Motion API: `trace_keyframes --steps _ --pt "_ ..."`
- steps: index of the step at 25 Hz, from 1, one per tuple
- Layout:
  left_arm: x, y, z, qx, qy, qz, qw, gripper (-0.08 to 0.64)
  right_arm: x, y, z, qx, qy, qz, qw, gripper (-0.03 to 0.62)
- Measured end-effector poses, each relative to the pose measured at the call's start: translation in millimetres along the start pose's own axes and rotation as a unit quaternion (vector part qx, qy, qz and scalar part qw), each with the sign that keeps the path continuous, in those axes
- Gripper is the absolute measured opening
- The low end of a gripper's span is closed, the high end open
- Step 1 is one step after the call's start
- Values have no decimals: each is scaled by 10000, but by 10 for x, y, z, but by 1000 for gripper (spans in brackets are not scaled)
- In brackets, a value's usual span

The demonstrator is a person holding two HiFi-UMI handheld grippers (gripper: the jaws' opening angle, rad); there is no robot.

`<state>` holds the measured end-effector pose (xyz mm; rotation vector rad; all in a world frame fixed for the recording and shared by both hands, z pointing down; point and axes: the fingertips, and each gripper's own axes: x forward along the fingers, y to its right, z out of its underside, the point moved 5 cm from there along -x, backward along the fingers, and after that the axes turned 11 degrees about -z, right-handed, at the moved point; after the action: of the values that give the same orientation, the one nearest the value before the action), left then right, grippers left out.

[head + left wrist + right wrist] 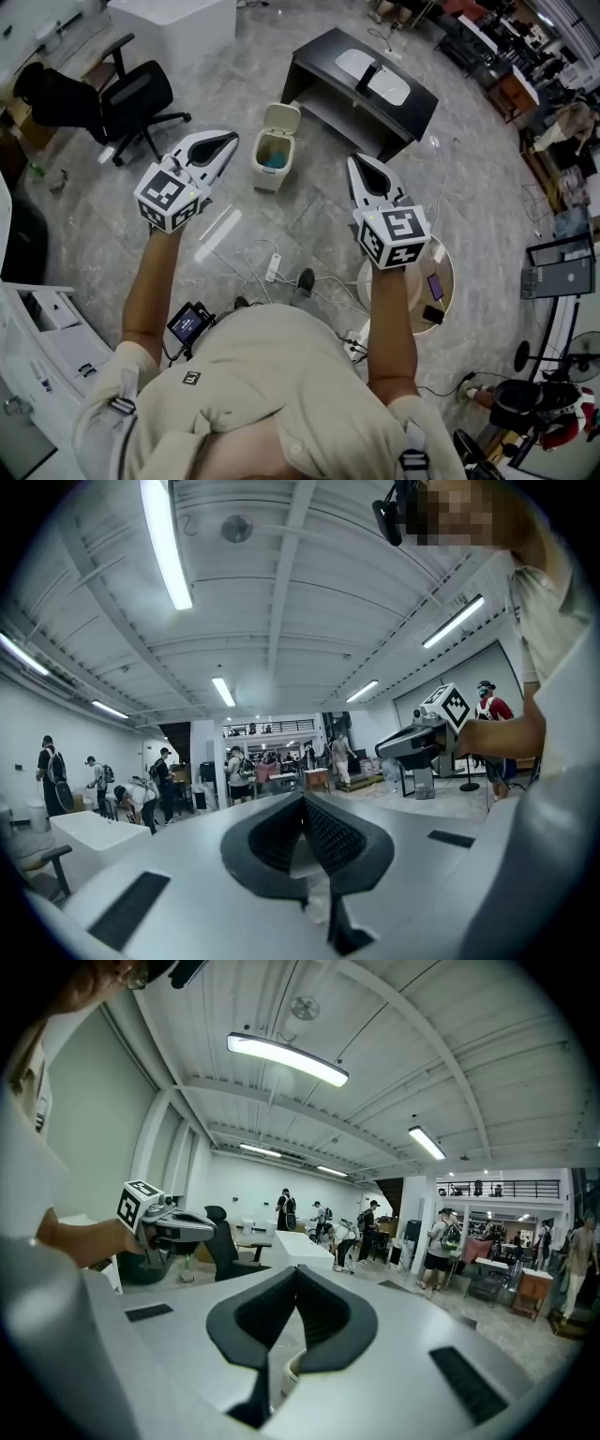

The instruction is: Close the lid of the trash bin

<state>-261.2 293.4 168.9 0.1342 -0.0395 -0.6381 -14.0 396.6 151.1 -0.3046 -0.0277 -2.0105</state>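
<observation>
Bin (272,155): upper centre, lid (281,117) up.
Left gripper (228,140): jaws together, empty.
Right gripper (353,160): likewise.
Risk: a hard push could tip it.

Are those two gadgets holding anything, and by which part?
Nothing: the left hand-held gripper and right hand-held gripper are shut, empty, away from the trash bin.

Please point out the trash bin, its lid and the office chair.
trash bin (268,176), head view, on its front wall.
lid (282,116), head view, middle of the open lid.
office chair (139,93), head view, on its black cushion.
</observation>
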Motion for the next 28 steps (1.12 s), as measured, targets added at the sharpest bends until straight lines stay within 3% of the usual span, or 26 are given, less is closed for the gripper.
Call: trace_keyframes --steps 4,9,14,28 --pt "145 -70 58 20 -109 -220 9997 15 205 205 75 67 73 -255 9996 23" --pt "334 -88 101 68 -296 -533 9981 15 467 510 100 388 414 -862 9947 25" --pt "714 -28 119 109 -472 -811 9955 15 701 1002 207 421 360 -1186 9914 25" --pt "1622 367 71 225 -722 -1237 9894 15 826 2115 427 555 474 -1638 9838 25"
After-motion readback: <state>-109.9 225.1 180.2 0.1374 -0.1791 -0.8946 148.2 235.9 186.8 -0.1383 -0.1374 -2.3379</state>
